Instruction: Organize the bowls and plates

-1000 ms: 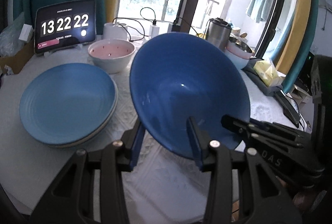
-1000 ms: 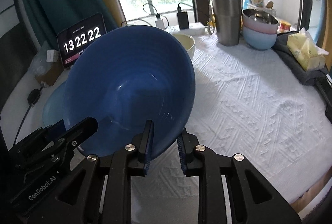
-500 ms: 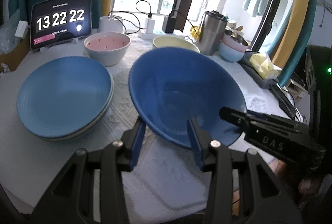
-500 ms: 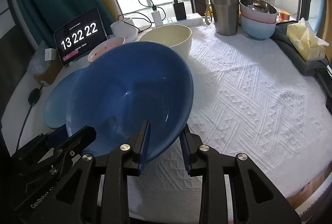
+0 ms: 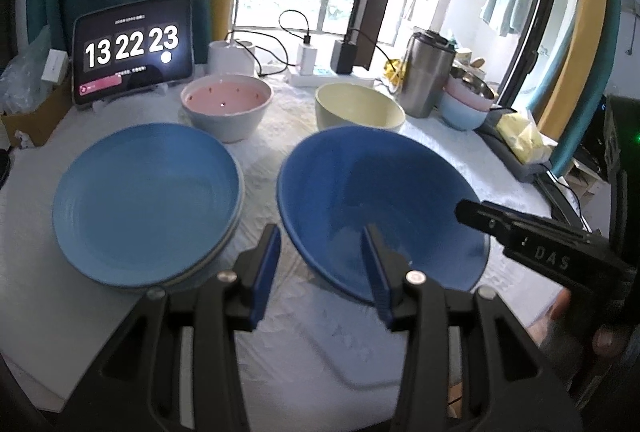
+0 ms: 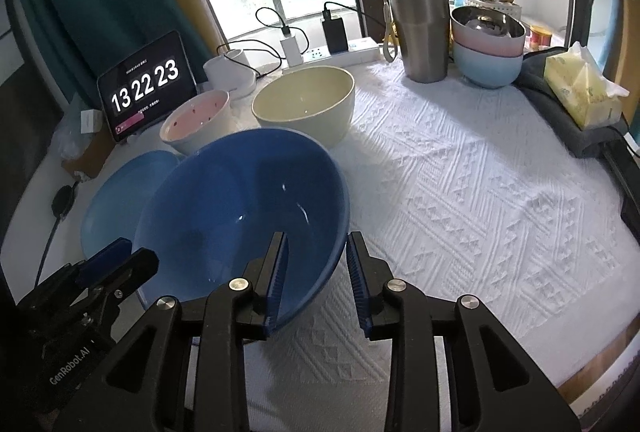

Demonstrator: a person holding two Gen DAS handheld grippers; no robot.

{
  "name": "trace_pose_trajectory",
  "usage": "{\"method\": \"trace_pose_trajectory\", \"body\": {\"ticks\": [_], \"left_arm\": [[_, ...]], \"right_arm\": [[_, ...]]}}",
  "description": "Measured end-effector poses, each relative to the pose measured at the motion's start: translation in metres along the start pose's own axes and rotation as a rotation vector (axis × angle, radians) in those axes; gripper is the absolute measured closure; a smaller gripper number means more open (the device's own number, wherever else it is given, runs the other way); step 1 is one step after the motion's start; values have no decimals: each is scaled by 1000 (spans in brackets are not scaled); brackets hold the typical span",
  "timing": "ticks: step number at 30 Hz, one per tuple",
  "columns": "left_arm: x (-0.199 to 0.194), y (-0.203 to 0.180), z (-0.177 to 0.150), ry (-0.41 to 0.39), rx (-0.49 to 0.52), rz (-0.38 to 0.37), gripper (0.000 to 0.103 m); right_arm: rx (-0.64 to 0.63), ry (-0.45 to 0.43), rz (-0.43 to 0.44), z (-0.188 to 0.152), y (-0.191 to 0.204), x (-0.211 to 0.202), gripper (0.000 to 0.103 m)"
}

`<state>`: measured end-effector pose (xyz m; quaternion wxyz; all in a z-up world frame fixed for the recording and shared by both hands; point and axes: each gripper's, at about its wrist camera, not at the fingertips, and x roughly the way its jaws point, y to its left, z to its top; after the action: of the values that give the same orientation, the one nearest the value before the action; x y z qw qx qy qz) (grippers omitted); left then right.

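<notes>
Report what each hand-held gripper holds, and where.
Nothing gripped. The blue bowl has its rim loose inside the left hand-held gripper and the right hand-held gripper, whose jaws have just been opening.

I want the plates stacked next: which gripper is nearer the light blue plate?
Left. The left gripper straddles the dark blue bowl's rim right beside the light blue plate; the right gripper is at the bowl's far side.

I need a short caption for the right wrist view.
Right tool straddles the dark blue bowl's rim, beside a light blue plate.
</notes>
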<state>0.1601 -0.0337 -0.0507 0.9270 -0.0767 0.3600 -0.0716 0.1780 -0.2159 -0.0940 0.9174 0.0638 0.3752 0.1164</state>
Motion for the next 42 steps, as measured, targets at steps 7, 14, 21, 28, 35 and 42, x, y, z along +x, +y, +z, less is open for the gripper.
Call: {"method": "trace_pose_trajectory", "body": {"ticks": [7, 14, 21, 28, 35, 42], "left_arm": [[-1, 5, 14, -19, -4, 22, 60], [0, 3, 33, -47, 8, 31, 60], [7, 2, 54, -61, 19, 39, 60], [18, 2, 71, -64, 31, 43, 60], [34, 1, 90, -53, 53, 49, 60], [50, -4, 104, -37, 73, 43, 60]], "right_arm": [[-5, -14, 5, 12, -1, 0, 71], [-10, -34, 4, 25, -3, -2, 71], [-11, -49, -1, 41, -9, 1, 71], [-12, -56, -7, 59, -15, 8, 71], [-13, -57, -8, 67, -18, 14, 71], [-11, -52, -8, 85, -24, 28, 71]]}}
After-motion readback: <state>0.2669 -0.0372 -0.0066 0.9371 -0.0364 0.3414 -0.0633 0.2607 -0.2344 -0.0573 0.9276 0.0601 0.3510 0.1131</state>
